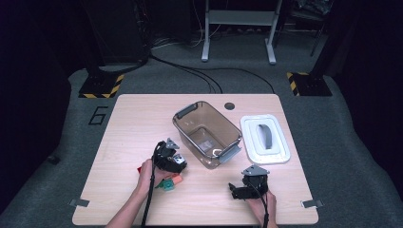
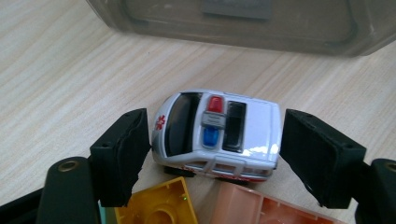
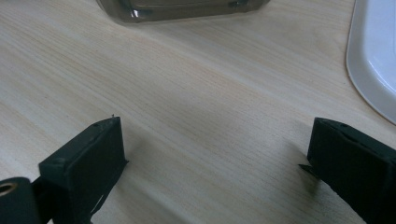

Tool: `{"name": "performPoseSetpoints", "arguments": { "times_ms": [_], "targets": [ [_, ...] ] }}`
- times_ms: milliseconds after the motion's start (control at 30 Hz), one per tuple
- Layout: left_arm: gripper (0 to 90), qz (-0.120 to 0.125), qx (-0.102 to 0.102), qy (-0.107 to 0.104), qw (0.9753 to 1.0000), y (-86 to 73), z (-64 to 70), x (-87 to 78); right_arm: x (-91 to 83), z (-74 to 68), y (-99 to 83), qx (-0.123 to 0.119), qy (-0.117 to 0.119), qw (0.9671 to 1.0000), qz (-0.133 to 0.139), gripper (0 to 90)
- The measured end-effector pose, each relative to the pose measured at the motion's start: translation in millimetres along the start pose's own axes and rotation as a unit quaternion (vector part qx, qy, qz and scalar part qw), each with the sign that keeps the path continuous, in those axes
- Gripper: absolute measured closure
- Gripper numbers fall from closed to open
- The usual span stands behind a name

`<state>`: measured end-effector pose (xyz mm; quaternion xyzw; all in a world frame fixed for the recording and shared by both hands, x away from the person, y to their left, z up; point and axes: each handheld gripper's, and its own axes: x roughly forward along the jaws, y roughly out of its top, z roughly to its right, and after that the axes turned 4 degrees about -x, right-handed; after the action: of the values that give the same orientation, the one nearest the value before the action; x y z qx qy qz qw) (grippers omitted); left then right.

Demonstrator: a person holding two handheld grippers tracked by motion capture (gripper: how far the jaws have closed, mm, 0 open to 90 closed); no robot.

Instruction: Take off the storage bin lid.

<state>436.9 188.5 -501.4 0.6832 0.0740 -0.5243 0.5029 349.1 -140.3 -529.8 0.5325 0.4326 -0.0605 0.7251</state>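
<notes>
A white toy ambulance (image 2: 219, 133) with red and blue roof lights stands on the wooden table, just in front of the clear grey bin (image 2: 233, 23). My left gripper (image 2: 217, 145) is open and straddles it: one jaw is at the windscreen end, the other a little off the rear. In the high view the left gripper (image 1: 171, 159) sits left of the bin (image 1: 207, 134), over the ambulance (image 1: 178, 163). My right gripper (image 3: 219, 158) is open above bare table, seen at the front right (image 1: 238, 189).
A yellow block (image 2: 159, 207) and a pale orange block (image 2: 252, 207) lie against the ambulance's near side. Small coloured blocks (image 1: 170, 183) sit by the left hand. The white lid (image 1: 264, 138) with a grey handle lies right of the bin, and its edge (image 3: 373, 56) is close to my right gripper.
</notes>
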Motion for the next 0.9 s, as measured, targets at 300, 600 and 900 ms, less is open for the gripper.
{"name": "performPoseSetpoints", "arguments": {
  "times_ms": [300,600,900],
  "targets": [
    [24.3,-0.014,0.0,0.009,0.9999,-0.1,1.4,4.3,-0.2,0.0,-0.1,0.0,0.0,1.0,0.0,3.4],
    [24.9,-0.032,0.006,0.026,0.9991,2.1,5.2,5.4,-0.2,-0.6,0.1,0.004,0.001,1.0,0.001,3.8],
    [26.4,-0.032,0.019,0.024,0.999,3.5,3.8,1.9,-0.6,-1.2,0.1,0.009,0.0,1.0,-0.001,4.2]
  ]
}}
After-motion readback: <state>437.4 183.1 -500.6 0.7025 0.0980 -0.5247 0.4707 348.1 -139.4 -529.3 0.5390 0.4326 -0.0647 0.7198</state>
